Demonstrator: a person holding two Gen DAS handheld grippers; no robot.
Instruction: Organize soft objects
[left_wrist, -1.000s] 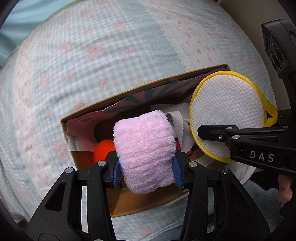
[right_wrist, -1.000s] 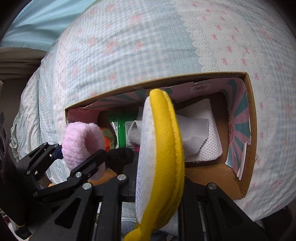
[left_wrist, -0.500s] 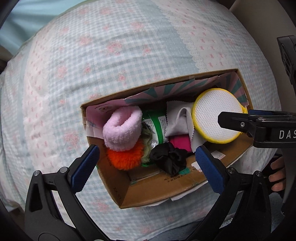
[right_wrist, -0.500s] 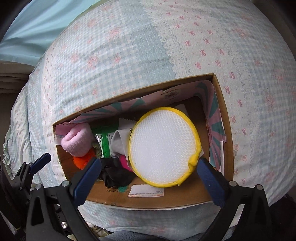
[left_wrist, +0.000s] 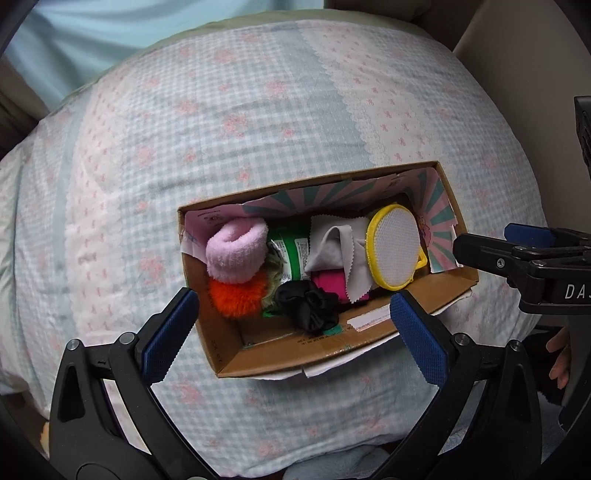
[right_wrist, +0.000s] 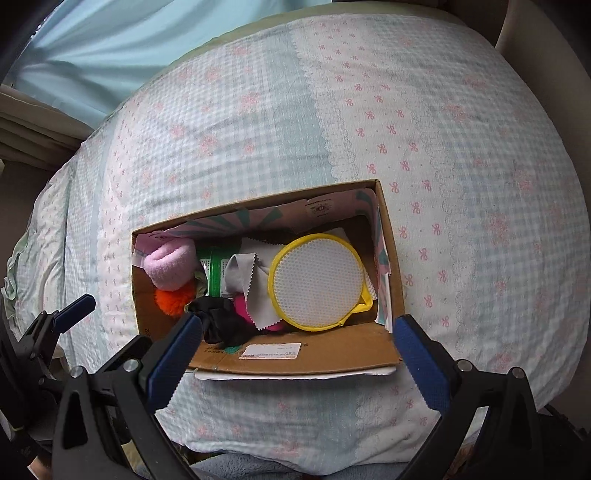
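A cardboard box (left_wrist: 258, 354) (right_wrist: 332, 354) lies on a checked bedspread. Inside it, at the left end, a pink fluffy roll (left_wrist: 236, 253) (right_wrist: 170, 266) rests on an orange pompom (left_wrist: 238, 297) (right_wrist: 173, 301). A round white mesh pad with a yellow rim (left_wrist: 395, 251) (right_wrist: 317, 280) leans at the right end. Between them lie a black scrunchie (left_wrist: 308, 308) (right_wrist: 221, 321), grey cloth swatches (left_wrist: 332, 251) (right_wrist: 243, 273), a magenta piece (left_wrist: 327, 282) and a green packet (left_wrist: 291, 251). My left gripper (left_wrist: 291, 332) hangs open above the box's near wall, empty. My right gripper (right_wrist: 295, 347) is open and empty too.
The bedspread (left_wrist: 221, 129) (right_wrist: 461, 166) is pale blue check with pink bows and fills most of both views. A light blue curtain (right_wrist: 110, 48) hangs behind. The right gripper's black frame (left_wrist: 535, 258) shows at the right of the left wrist view, with a person's fingers (left_wrist: 557, 354) below.
Both grippers let go: the pink roll and the yellow-rimmed pad dropped into the box. Both sets of jaws spread wide and both hands rose away, so the box looks smaller.
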